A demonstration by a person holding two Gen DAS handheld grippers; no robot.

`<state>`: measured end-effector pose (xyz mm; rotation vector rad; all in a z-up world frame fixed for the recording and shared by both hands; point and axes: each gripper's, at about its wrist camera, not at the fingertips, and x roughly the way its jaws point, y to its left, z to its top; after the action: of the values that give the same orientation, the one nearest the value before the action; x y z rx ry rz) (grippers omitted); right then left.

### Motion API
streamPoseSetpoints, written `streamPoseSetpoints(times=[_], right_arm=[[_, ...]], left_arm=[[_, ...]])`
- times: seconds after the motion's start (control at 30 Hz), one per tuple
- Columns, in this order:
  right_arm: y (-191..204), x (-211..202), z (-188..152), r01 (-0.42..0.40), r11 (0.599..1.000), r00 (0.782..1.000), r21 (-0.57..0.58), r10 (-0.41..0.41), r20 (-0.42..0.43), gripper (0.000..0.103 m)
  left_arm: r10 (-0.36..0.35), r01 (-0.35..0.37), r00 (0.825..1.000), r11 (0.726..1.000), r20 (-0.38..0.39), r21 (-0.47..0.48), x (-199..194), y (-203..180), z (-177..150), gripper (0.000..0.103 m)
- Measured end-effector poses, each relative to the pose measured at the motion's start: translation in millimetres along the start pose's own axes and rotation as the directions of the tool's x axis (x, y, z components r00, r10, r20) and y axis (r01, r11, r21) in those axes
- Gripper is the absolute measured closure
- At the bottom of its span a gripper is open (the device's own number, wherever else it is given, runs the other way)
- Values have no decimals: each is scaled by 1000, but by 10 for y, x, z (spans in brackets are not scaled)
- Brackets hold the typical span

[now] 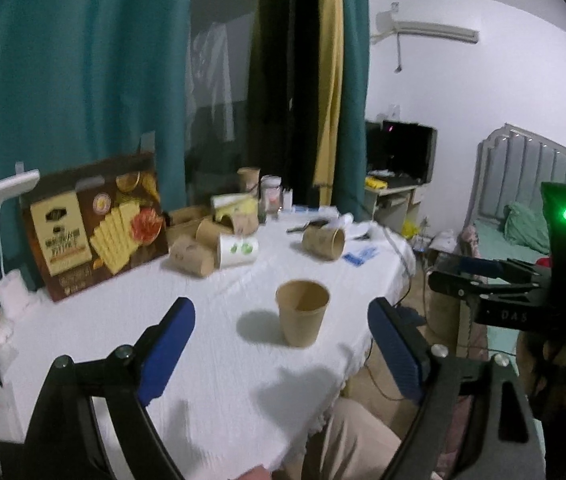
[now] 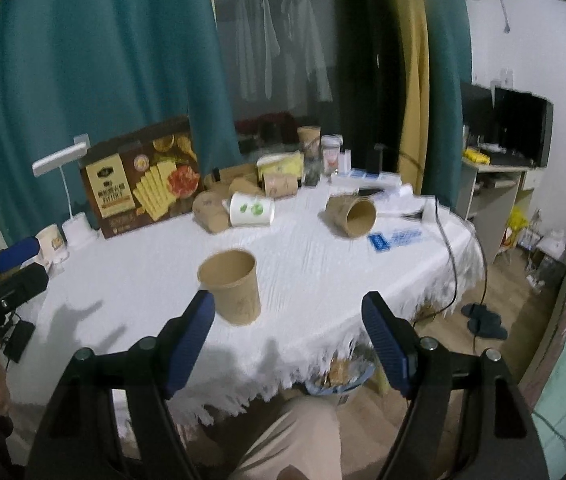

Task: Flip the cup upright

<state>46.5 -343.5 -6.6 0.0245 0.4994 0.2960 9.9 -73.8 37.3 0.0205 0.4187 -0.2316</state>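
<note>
A brown paper cup (image 1: 303, 312) (image 2: 232, 286) stands upright, mouth up, on the white tablecloth (image 1: 187, 344) (image 2: 143, 276) near the table's front edge. My left gripper (image 1: 283, 344) hangs above and in front of the cup, open, blue pads well apart, touching nothing. In the right wrist view my right gripper (image 2: 287, 340) is also open and holds nothing; its left finger (image 2: 191, 340) shows just beside the cup's lower left. The right gripper appears at the right edge of the left wrist view (image 1: 495, 280). Another brown cup (image 1: 325, 242) (image 2: 353, 214) lies on its side farther back.
A biscuit box (image 1: 95, 220) (image 2: 143, 184), a white lamp (image 1: 3, 200) (image 2: 61, 168) and several tipped paper cups, one white (image 1: 239, 250) (image 2: 252, 210), crowd the table's back. A cable (image 2: 449, 248) drapes over the right edge. The person's knee (image 2: 291, 436) is below the front edge.
</note>
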Motion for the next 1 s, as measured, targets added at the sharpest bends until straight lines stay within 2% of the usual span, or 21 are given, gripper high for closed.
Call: streamPoseSetpoints(times=[0.17, 0.33, 0.53, 0.6, 0.73, 1.0], right_arm=[[58, -278, 212, 7, 1000, 997, -15, -6, 81, 23], [177, -482, 367, -13, 1000, 990, -24, 16, 138, 22], [391, -678, 442, -52, 997, 974, -64, 65, 215, 10], [451, -694, 443, -59, 996, 972, -70, 73, 223, 6], [536, -620, 440, -57, 995, 978, -78, 72, 197, 6], [585, -477, 441, -47, 997, 984, -64, 57, 167, 6]], left_arm=[[24, -26, 997, 999, 71, 20, -168, -12, 178, 13], [15, -19, 991, 999, 134, 33, -356, 16, 308, 12], [48, -47, 987, 999, 153, -7, -449, 156, 365, 10], [78, -76, 984, 997, 161, -18, -462, 210, 340, 9], [133, -131, 977, 991, 169, -18, -483, 281, 276, 5], [154, -146, 977, 987, 144, -69, -437, 463, 189, 4]])
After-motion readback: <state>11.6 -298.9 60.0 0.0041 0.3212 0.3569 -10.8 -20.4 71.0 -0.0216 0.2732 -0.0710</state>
